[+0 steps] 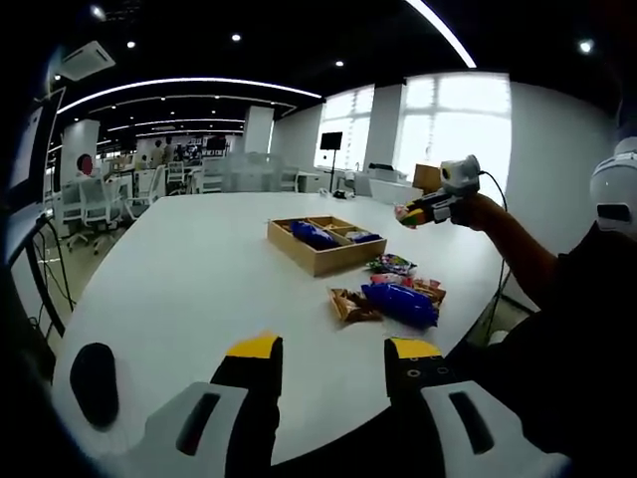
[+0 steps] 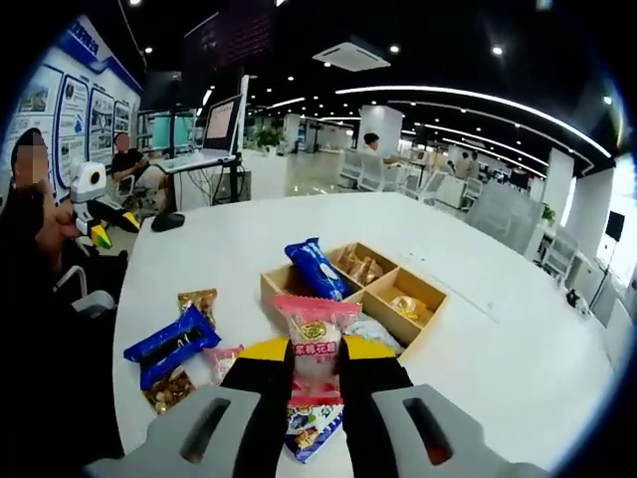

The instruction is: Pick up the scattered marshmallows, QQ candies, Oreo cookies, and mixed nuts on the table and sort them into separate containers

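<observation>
My right gripper (image 2: 317,354) is shut on a pink-and-white candy packet (image 2: 316,339), held upright just in front of the wooden divided tray (image 2: 273,283). A blue Oreo packet (image 2: 314,267) leans in the tray's left compartment, and small golden packets (image 2: 406,307) lie in others. On the table lie another blue Oreo packet (image 2: 169,345) and brown nut packets (image 2: 199,302). My left gripper (image 1: 333,349) stands open over the near table edge, nothing between its jaws. Ahead of it are the tray (image 1: 299,250), a blue packet (image 1: 400,303) and a nut packet (image 1: 353,306). The right gripper (image 1: 418,211) hangs high at the right.
The white table (image 1: 199,279) is large and oval. A black mouse (image 1: 95,383) lies near my left gripper. A monitor (image 2: 221,124) stands at the far table end. A person's arm and dark sleeve (image 1: 537,269) reach along the right edge. Office chairs and desks stand behind.
</observation>
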{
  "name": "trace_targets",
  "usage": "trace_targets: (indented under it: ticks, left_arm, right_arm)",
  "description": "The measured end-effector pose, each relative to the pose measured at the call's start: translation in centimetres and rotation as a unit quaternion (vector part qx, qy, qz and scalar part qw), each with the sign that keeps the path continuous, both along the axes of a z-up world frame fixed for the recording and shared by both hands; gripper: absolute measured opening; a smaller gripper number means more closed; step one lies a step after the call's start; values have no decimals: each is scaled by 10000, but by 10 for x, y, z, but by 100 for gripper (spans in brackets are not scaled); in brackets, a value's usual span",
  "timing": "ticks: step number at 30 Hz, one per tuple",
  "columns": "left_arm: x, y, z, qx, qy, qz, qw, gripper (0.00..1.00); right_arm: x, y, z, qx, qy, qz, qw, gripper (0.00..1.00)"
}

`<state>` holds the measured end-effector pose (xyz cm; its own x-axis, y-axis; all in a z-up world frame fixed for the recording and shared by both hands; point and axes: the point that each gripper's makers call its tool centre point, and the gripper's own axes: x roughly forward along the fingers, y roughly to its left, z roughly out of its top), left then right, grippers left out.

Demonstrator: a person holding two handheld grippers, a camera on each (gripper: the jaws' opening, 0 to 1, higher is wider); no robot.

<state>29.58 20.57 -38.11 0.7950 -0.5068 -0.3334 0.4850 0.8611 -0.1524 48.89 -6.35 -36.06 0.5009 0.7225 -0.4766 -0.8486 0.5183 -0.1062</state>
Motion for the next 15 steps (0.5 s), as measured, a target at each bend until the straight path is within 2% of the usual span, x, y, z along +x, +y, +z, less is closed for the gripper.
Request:
trace_targets:
  ticks: [15]
  left_arm:
    - [0, -2, -1, -4, 32, -17, 10000, 46]
  right_arm:
    - [24, 3, 15, -186, -163, 26, 9997, 14]
